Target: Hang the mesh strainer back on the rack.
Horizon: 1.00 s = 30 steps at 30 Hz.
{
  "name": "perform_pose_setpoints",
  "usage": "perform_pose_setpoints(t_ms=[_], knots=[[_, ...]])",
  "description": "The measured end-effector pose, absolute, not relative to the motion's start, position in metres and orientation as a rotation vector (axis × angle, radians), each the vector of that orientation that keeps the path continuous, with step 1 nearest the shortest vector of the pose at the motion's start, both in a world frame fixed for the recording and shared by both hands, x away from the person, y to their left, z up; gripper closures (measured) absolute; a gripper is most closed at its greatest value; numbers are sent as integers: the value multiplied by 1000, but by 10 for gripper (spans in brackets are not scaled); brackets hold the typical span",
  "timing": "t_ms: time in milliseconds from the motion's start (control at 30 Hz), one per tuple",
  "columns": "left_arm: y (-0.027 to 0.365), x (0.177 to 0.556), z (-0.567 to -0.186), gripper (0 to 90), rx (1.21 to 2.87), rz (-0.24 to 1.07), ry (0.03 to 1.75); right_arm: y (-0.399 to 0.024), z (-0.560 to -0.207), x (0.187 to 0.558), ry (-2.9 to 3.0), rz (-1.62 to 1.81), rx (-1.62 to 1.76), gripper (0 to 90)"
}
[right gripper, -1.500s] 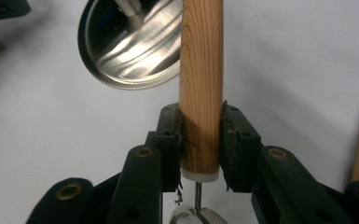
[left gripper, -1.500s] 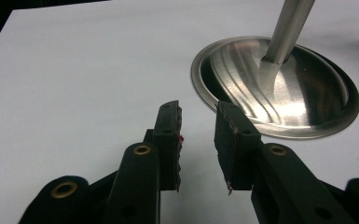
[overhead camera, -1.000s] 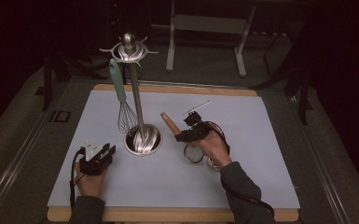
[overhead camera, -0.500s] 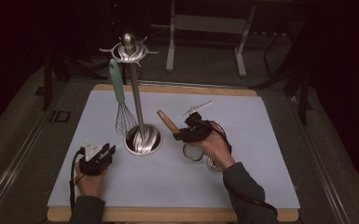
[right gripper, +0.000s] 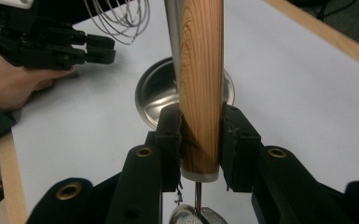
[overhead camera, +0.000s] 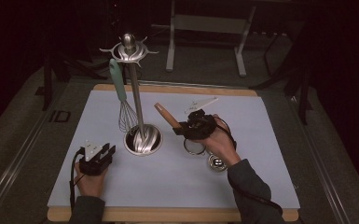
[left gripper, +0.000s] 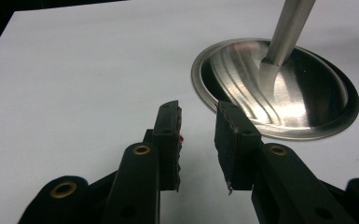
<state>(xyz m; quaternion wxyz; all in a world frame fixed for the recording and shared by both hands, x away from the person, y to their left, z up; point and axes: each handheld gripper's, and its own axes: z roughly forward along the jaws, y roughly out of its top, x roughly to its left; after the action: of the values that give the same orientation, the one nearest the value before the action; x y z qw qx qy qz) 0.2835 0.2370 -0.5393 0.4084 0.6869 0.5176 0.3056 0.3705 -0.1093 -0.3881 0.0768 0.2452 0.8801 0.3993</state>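
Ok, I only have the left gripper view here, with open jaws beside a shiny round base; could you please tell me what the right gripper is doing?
Observer: The right gripper is shut on the wooden handle of a small strainer, with the handle pointing toward the stand's pole.
Operator: Thank you. Does anything hang on that stand?
Observer: Yes, a whisk with a pale green handle hangs from the hooks at the stand's top.
Operator: And does anything else lie on the mat?
Observer: A small shiny metal piece lies by the right wrist; I cannot tell what it is.
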Motion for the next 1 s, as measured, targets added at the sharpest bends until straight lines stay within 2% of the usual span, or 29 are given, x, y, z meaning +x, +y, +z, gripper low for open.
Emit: perform_pose_setpoints(t_ms=[1000], knots=[[237,283,-539,710,1730,769,1304,-113,-335,361,2565,1347,512,710]])
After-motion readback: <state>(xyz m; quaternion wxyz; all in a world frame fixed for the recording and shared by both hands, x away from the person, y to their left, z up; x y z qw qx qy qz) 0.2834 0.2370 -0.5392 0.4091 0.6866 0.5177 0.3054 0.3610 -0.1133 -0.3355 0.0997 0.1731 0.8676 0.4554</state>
